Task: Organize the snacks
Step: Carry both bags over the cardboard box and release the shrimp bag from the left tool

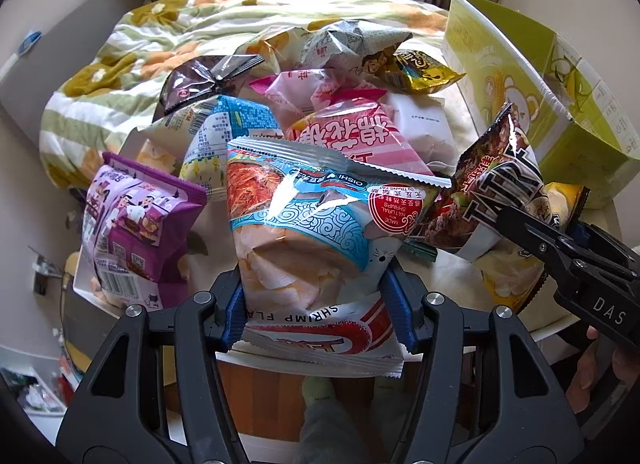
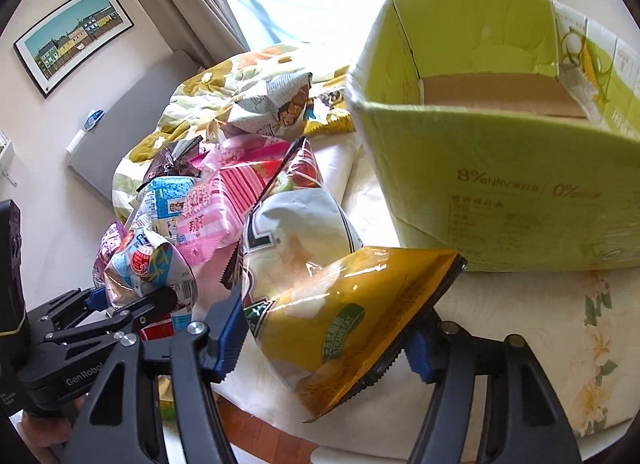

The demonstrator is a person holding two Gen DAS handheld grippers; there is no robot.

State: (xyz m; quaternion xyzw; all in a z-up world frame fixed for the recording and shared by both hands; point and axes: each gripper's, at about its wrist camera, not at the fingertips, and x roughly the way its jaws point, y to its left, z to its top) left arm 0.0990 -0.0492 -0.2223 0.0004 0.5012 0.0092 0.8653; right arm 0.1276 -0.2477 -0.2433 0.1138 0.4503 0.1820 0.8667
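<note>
Left gripper (image 1: pixel 318 304) is clamped on the shrimp-chip bag (image 1: pixel 312 232) w/ both blue pads squeezing its lower part. The bag stands up at 12 o'clock from the jaws, probably so it comes clear of the pile w/o dragging its neighbours.

Right gripper (image 2: pixel 328 340) is closed on the yellow chip bag (image 2: pixel 344 324), its pads pressing the bag's two sides. A dark bag w/ big white lettering (image 2: pixel 296 219) leans against it at 11 o'clock; can't tell if that one is pinched too.

The green carton (image 2: pixel 496 167) sits open-topped at 1 o'clock in the right view, just beside the yellow bag and empty as far as can be seen; likely the drop spot, which would explain both bags being held by their ends.

The rest of the snacks sit heaped on the tabletop (image 2: pixel 520 312): purple bag (image 1: pixel 132 227) at 9 o'clock of the shrimp bag, pink striped bag (image 1: pixel 360 139) at 12, grey crumpled bag (image 1: pixel 344 47) further back.

Materials: all bags are thin glossy film, air-puffed, w/ serrated seals. Slippery and crushable, so a light pinch near a seam suits them. The carton is stiff printed cardboard w/ a torn rim. The tabletop wears a pale floral cloth; a floral quilt (image 1: pixel 140 47) lies bunched behind.
</note>
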